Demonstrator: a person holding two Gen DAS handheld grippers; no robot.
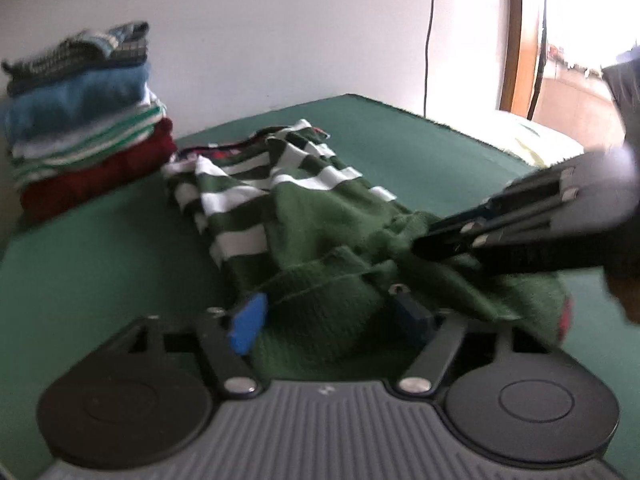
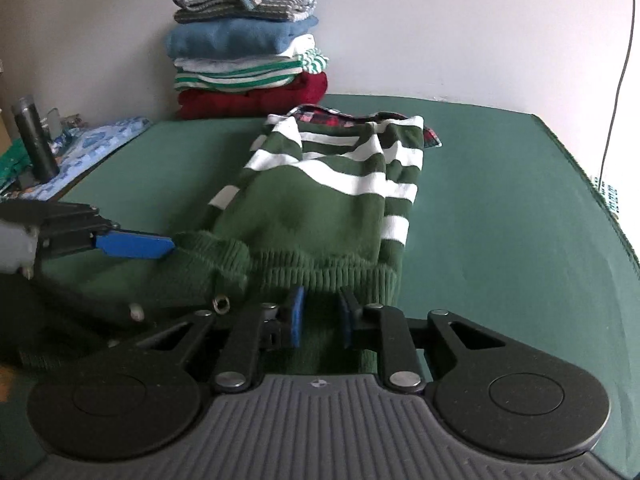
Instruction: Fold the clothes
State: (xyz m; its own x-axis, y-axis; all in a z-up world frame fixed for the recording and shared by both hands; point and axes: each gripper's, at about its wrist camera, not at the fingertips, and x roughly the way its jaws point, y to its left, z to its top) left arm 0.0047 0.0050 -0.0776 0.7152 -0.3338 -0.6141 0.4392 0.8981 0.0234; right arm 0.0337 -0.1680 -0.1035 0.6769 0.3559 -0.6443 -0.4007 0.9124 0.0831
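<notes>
A green cloth-covered worktop spreads beneath everything, running back to a plain white wall. At the far side, a stack of folded garments sits against that wall: a dark red one at the bottom, green-and-white stripes above it, pale pieces, a blue one, and grey patterned knitwear on top. To the left, a blue patterned cloth lies at the worktop's edge, with a dark upright cylinder standing by it. A thin dark cable hangs down the wall at right. In the left wrist view, a wooden window frame borders a bright, washed-out window.
</notes>
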